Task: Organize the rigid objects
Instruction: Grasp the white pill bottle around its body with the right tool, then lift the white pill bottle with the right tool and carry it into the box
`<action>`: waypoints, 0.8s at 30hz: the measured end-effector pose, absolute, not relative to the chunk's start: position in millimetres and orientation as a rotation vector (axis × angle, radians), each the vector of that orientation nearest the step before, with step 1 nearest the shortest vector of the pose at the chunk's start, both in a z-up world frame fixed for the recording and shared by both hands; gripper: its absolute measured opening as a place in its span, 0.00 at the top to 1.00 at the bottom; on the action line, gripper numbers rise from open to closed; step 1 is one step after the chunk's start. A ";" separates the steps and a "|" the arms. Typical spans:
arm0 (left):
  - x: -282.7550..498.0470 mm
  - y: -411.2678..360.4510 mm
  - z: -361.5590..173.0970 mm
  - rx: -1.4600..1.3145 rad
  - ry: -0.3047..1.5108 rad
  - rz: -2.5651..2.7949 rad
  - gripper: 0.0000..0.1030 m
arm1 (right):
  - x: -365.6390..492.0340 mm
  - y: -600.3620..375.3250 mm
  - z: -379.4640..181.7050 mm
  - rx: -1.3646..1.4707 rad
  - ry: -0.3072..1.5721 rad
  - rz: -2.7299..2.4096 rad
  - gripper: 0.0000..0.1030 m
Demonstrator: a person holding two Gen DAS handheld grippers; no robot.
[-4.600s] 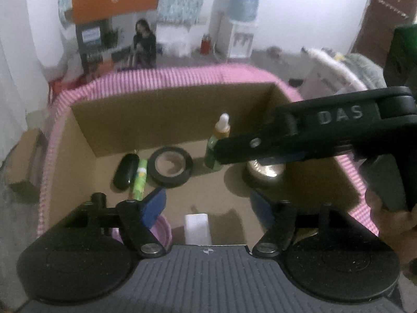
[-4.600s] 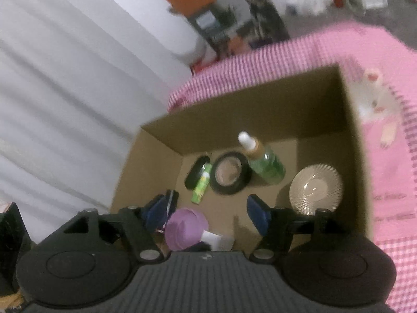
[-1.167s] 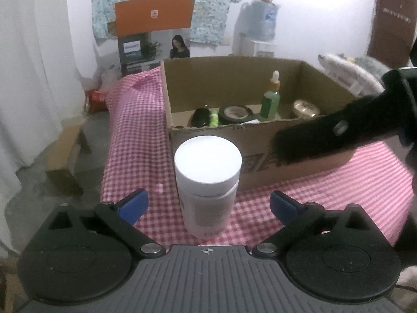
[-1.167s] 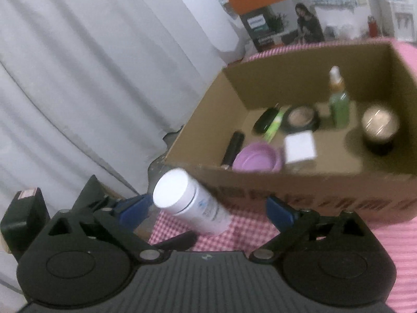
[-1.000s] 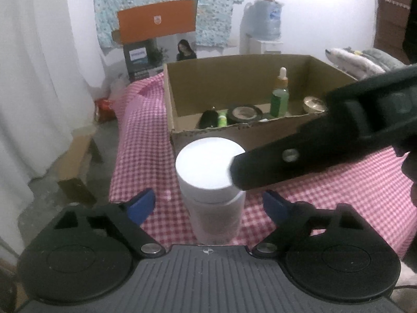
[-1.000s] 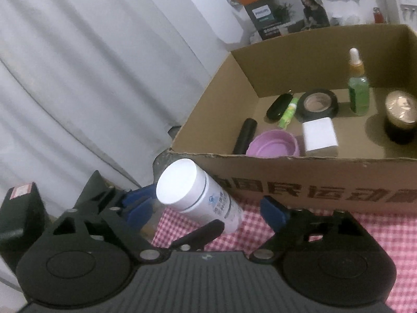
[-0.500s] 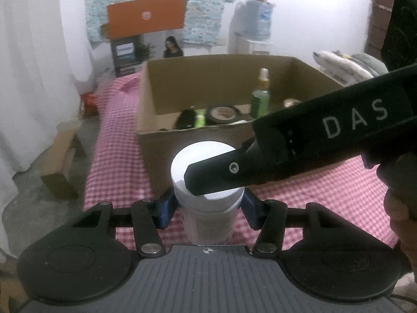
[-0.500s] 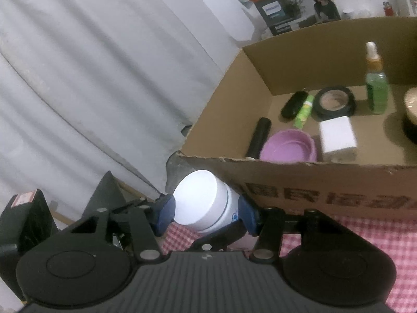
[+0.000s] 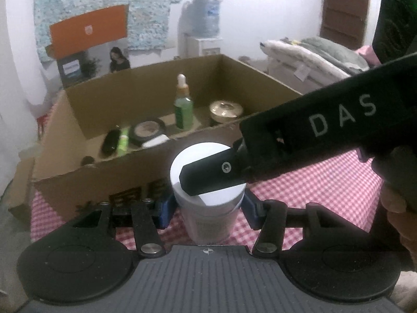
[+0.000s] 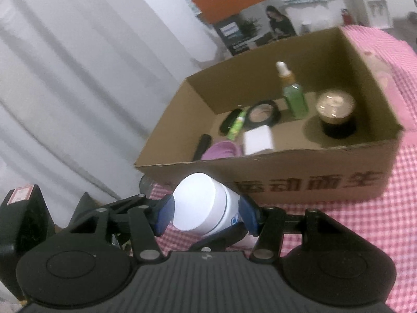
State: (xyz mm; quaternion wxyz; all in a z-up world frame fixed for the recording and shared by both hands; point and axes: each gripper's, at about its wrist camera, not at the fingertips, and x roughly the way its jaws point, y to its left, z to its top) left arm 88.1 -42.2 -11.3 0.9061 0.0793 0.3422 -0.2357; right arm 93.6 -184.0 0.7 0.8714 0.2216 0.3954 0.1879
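Left wrist view: both the left tongs (image 9: 207, 208) and right tongs (image 10: 206, 213) pinch the white jar (image 9: 208, 198) before the cardboard box (image 9: 86, 177).

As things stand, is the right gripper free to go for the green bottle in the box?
Probably not yet: the right gripper is shut on the white jar, as is the left gripper. The green bottle stands unobstructed in the open box.

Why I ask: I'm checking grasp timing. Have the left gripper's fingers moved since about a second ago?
Yes. The left gripper fingers have closed inward onto the white jar, which stands before the cardboard box; earlier they were spread wide.
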 end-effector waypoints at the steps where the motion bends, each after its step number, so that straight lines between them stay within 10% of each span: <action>1: 90.1 -43.4 -12.9 0.161 0.717 -0.490 0.48 | 94.4 -187.7 -1.6 0.473 0.834 0.388 0.43; 24: 96.2 -69.0 -8.5 0.215 0.775 -0.427 0.48 | 104.6 -203.4 -11.5 0.548 0.854 0.397 0.42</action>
